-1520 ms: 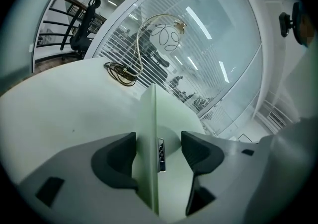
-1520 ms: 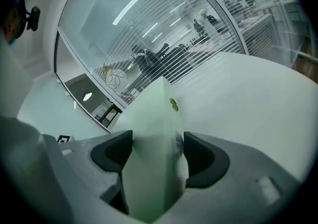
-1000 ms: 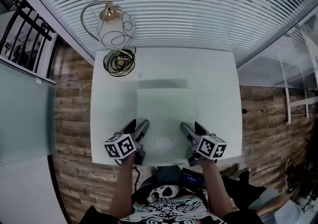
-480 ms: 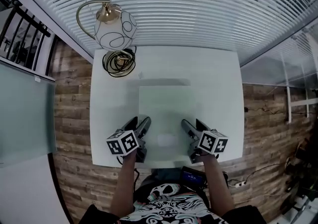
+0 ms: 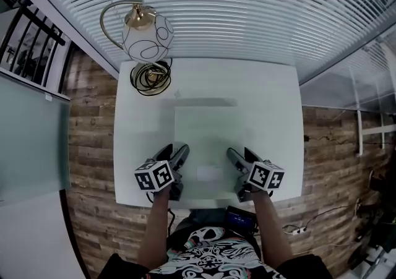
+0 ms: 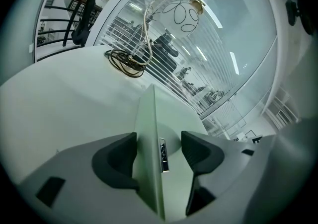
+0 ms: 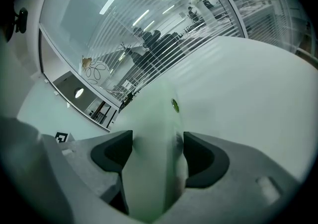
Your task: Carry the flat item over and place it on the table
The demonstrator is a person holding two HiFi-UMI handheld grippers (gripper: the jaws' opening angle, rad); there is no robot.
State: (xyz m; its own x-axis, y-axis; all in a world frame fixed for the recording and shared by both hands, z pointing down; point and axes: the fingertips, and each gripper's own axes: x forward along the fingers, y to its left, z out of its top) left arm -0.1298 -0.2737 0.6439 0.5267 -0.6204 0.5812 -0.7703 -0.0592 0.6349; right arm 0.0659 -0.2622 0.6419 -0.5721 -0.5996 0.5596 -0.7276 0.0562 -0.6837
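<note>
Your left tongs (image 5: 178, 154) and right tongs (image 5: 235, 158) pinch only the green panel (image 5: 207, 135) by its near edge. Tilt them unevenly — it may slip.

The flat item (image 5: 204, 138) looks smooth and matt, the table (image 5: 267, 98) satin white, the floor (image 5: 93, 129) rough-grained wood.

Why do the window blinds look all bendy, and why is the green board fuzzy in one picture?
Head view: the wide lens bends the blinds into curves, and a grey shadow lies past the pale green board. Right gripper view: the board sits so near the lens that it blurs. Left gripper view: its edge looks sharper.
</note>
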